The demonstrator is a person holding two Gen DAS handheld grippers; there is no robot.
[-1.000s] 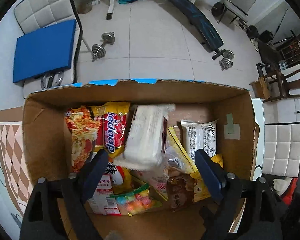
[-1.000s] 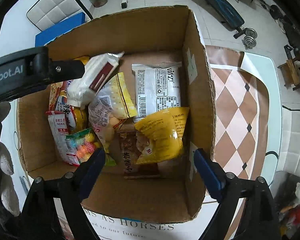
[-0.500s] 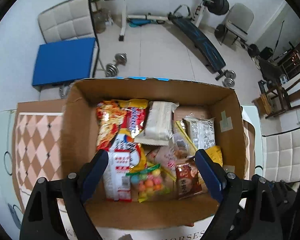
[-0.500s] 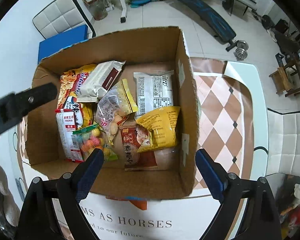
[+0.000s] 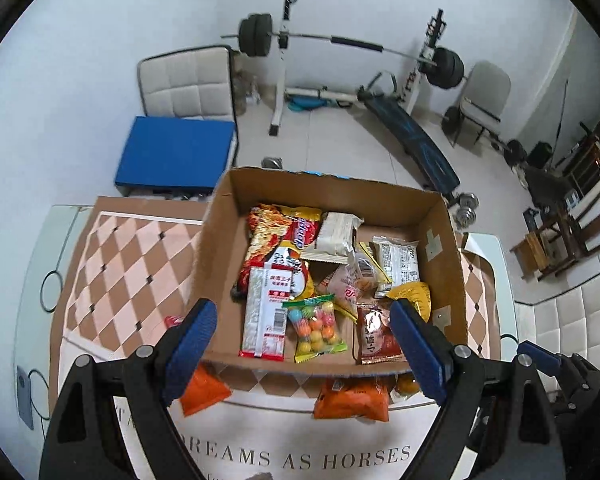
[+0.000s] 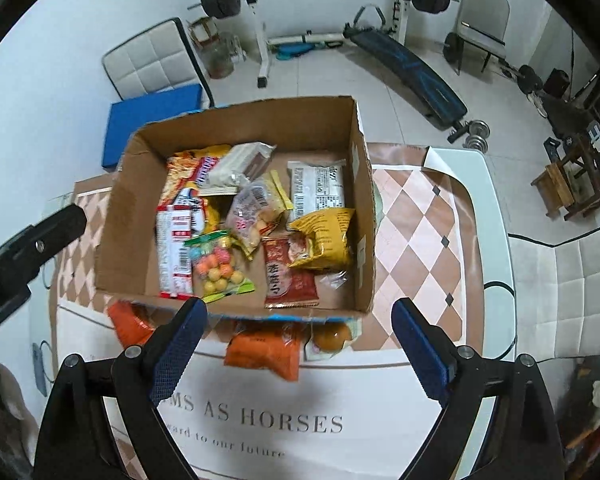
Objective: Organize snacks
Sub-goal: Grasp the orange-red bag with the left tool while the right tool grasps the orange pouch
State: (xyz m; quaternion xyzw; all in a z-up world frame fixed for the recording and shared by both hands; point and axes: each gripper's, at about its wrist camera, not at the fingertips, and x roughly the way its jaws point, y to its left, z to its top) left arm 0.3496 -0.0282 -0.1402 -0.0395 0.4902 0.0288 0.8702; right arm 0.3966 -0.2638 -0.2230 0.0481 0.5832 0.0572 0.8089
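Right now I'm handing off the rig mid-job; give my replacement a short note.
Left gripper: open, empty, above the near edge of the brown cardboard box.
Right gripper: open, empty; its jaws have just been opening.
Done: most packets lie loose in the box, including the clear bag of coloured candy balls and the yellow crisp bag.
Left: two orange packets and a small clear pack with something orange inside lie on the table in front of the box, partly hidden by its near wall.
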